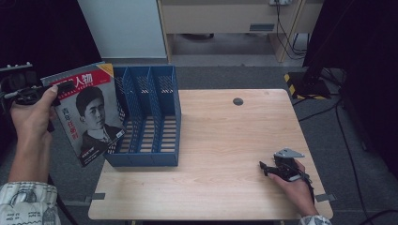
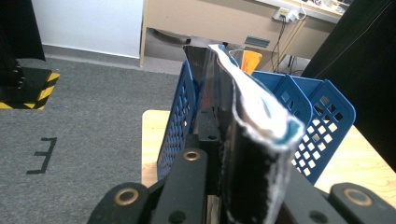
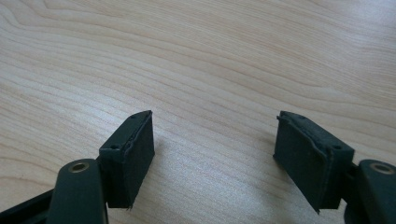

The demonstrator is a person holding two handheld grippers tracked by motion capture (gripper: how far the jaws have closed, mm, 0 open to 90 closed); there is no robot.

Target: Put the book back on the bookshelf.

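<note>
The person's left hand (image 1: 33,115) was raised off the left edge of the light wooden table (image 1: 225,140), forearm coming up from the bottom of the high view in a patterned sleeve (image 1: 26,201), wrist bent so that the left gripper (image 1: 40,93) pointed right, toward the blue plastic perforated file holder with three slots (image 1: 150,117). That gripper was clenched on a glossy magazine with a black-and-white portrait and red lettering on its cover (image 1: 89,112), gripping it near its upper left corner; the magazine hung upright and tilted, cover facing the camera, off the table's left edge and just beside the holder's left wall, its lower right part overlapping that wall in the high view. In the left gripper view the magazine (image 2: 252,140) ran edge-on between the black jaws, its pages bowed, with the file holder (image 2: 322,121) right behind it; whether the two touched could not be told. The right hand (image 1: 293,185) lay low on the table near its front right corner, well apart from the holder, with the right gripper (image 1: 264,167) pointing left along the tabletop. Its jaws stood apart and released, nothing between the black pads (image 3: 133,156) but bare wood (image 3: 215,70).
</note>
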